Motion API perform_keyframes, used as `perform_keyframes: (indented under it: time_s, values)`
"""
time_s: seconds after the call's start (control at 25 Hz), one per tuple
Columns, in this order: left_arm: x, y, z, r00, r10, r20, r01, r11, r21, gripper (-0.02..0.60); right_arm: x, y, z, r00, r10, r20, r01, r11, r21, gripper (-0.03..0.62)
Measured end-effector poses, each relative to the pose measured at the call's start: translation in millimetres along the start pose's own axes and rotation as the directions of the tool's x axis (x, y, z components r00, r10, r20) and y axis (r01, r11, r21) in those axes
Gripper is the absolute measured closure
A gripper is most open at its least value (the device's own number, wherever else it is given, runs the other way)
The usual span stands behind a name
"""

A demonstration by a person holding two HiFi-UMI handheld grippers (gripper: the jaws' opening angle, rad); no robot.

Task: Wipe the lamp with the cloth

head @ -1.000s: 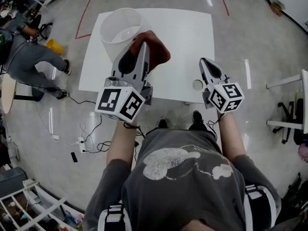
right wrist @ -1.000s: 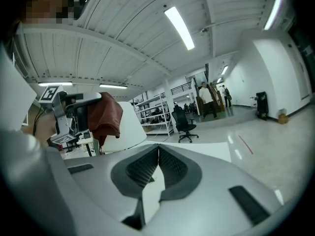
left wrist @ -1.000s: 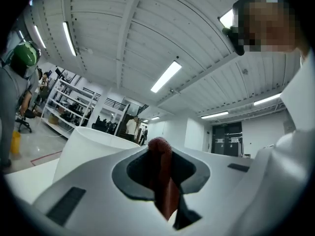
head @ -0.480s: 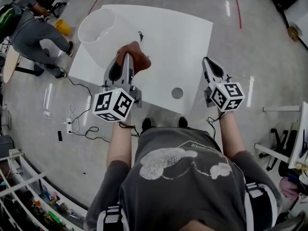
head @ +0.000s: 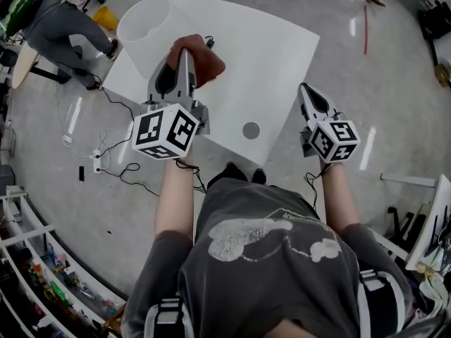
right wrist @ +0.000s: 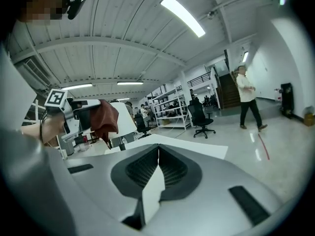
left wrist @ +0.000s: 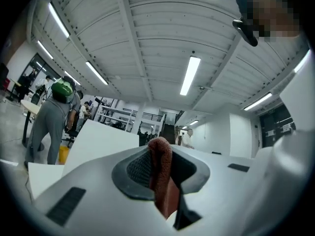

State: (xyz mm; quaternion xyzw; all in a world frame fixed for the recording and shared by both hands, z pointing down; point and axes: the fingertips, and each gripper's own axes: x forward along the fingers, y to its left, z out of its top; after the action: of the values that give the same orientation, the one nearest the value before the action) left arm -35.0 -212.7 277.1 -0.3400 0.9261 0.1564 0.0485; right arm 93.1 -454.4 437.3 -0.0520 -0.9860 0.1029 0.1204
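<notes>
- Lamp (head: 149, 28): white shade, far left corner of the counter (head: 275, 55), close to its edges.
- Left claw (head: 184, 56): clamped on a reddish-brown cloth (head: 204, 62). One fold is pinched between the jaws, the rest bunched beyond the tips, just right of the shade. Contact with the shade unclear.
- Grey disc (head: 251, 129): near edge of the counter.
- Right claw (head: 307, 94): jaws together, nothing in them, well apart from the lamp.
- Risk: a sideways wipe may push the unsteadied shade off the corner, and the thin pinch may let the cloth slip.

The left gripper (head: 184, 53) hides part of the cloth (head: 206, 63).
</notes>
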Motion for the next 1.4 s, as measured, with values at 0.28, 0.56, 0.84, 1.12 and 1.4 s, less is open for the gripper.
perform_keyframes:
  time_s: [0.28, 0.56, 0.84, 1.12, 1.4]
  values:
    - [19, 30, 36, 0.997, 0.039, 0.068, -0.039, 0.999, 0.004, 0.511, 19, 24, 16, 1.0, -0.007, 0.006, 0.008, 1.0, -0.016, 0.589]
    - [33, 18, -5, 1.0, -0.009, -0.01, 0.008, 1.0, -0.027, 0.511, 32, 16, 32, 1.0, -0.019, 0.021, 0.02, 0.999, -0.035, 0.589]
    - [38, 8, -57, 0.994, 0.055, -0.097, -0.054, 0.998, 0.009, 0.511, 60, 0, 11, 0.996, 0.074, -0.058, -0.075, 0.997, -0.024, 0.589]
    - [72, -19, -17, 0.99, 0.137, 0.033, -0.139, 0.99, 0.04, 0.511, 120, -41, 38, 0.972, 0.211, -0.099, -0.216, 0.975, -0.042, 0.589]
    - [151, -8, 35, 0.937, 0.32, 0.141, -0.342, 0.923, 0.177, 0.511, 193, -59, 75, 0.926, 0.36, -0.116, -0.366, 0.93, -0.033, 0.589]
